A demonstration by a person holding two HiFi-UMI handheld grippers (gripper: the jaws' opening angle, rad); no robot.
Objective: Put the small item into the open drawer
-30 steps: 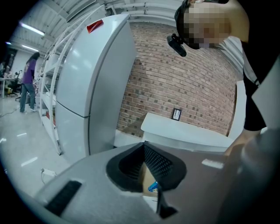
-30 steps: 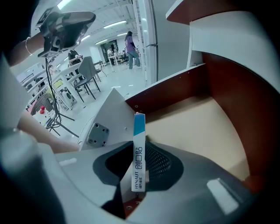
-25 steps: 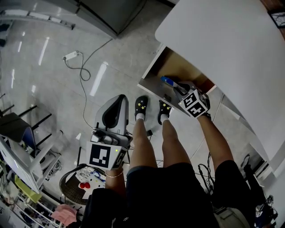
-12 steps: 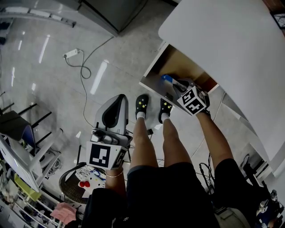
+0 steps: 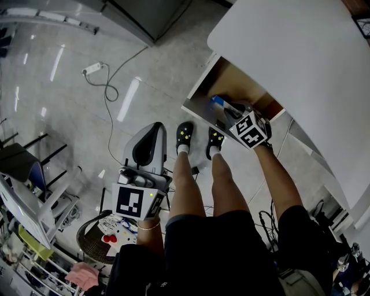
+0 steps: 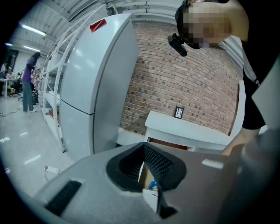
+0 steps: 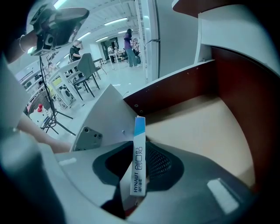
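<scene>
The small item is a slim white box with a blue end [image 7: 139,164]. It stands upright between the jaws of my right gripper [image 7: 138,146], which is shut on it, though the jaws have just been opening a little. In the head view this gripper [image 5: 224,111] hangs over the front of the open drawer [image 5: 199,110], and the box's blue tip [image 5: 217,102] juts out above the drawer's bare tan floor [image 7: 197,124]. My left gripper [image 5: 154,128] is held low beside the person's left leg, well away from the drawer. Its pads [image 6: 159,164] meet at the tips with nothing between them.
The drawer sits under a white desk top [image 5: 300,52]. The person's legs and black shoes [image 5: 184,136] stand just in front of the drawer. A power strip with its cable [image 5: 92,71] lies on the glossy floor. A grey cabinet [image 5: 139,17] stands behind, and a round basket [image 5: 92,240] is at the lower left.
The right gripper with the box has shifted slightly to the right and up in the picture, over the drawer's front. The left gripper has stayed in place.
</scene>
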